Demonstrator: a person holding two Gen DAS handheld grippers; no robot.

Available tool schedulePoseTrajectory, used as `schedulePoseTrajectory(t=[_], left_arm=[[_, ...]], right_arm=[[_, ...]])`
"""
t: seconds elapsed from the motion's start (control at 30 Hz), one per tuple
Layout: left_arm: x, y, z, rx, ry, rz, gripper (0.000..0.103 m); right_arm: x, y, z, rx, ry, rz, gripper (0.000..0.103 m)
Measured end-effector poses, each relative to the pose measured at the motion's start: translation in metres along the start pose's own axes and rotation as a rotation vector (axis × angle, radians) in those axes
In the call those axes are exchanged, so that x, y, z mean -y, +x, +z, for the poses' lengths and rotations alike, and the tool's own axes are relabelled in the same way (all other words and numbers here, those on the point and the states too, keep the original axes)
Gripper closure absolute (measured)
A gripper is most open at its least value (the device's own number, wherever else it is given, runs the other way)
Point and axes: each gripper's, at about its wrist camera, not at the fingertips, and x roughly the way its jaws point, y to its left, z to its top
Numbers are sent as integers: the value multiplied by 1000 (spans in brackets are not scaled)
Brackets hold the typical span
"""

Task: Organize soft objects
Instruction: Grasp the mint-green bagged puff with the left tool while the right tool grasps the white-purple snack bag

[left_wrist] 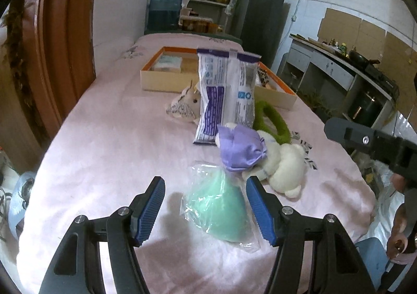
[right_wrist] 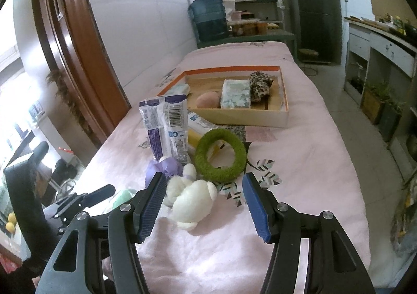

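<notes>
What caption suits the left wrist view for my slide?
Open left gripper straddling a bagged green sponge, with a plush toy just beyond.

A bed (right_wrist: 299,158) with a pale pink sheet carries everything. Toward its far end sits a shallow orange-rimmed box (right_wrist: 284,114). Nearer lie a white-and-purple printed packet (left_wrist: 224,93), a green fuzzy ring (right_wrist: 221,158), a white plush toy with a purple cloth (left_wrist: 284,163), a mint-green item in clear plastic (left_wrist: 221,205) toward the near edge, and a small pale stuffed animal (left_wrist: 185,106).
</notes>
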Motion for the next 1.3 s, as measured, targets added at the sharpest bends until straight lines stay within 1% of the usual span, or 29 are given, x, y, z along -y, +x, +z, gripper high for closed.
schedulePoseTrajectory(t=[0.17, 0.2, 0.23, 0.27, 0.3, 0.33, 0.4, 0.53, 0.7, 0.97, 1.0, 1.03, 1.1, 1.17, 1.2, 1.3], left_arm=[[-4, 7, -6, -23, -14, -26, 39], [-5, 8, -7, -25, -17, -30, 39], [-6, 9, -7, -25, -19, -35, 39], [-6, 9, -6, -24, -20, -42, 42], [-8, 9, -6, -23, -23, -51, 50], [-9, 9, -6, -22, -27, -67, 54], [-10, 9, -5, -10, -28, -72, 57], [-11, 9, -4, 7, -19, -78, 59], [-14, 5, 3, 28, -27, -75, 59], [-23, 2, 10, 39, -50, -74, 59], [-23, 2, 11, 39, -53, -74, 59], [-23, 1, 10, 39, -56, -74, 59], [-25, 2, 10, 40, -60, -75, 59], [-26, 1, 9, 44, -64, -76, 59], [-26, 0, 9, 46, -65, -77, 59], [-26, -1, 10, 54, -68, -80, 59]], right_arm=[[-5, 10, 5, -9, -21, 18, 39], [-7, 13, 8, -10, -31, 28, 38], [-9, 18, 11, -9, -47, 40, 33], [-10, 22, 14, -7, -59, 47, 33], [-11, 28, 18, -7, -76, 58, 33], [-13, 36, 23, -11, -103, 77, 33], [-14, 50, 31, -20, -149, 87, 33], [-16, 79, 48, -40, -232, 106, 33], [-19, 108, 60, -80, -284, 165, 33], [-32, 136, 68, -110, -351, 244, 33], [-34, 139, 68, -115, -359, 253, 37], [-36, 140, 67, -118, -363, 258, 47], [-39, 143, 65, -125, -365, 264, 52], [-40, 142, 64, -119, -356, 264, 68], [-40, 141, 64, -120, -353, 260, 78], [-39, 130, 64, -104, -328, 272, 82]])
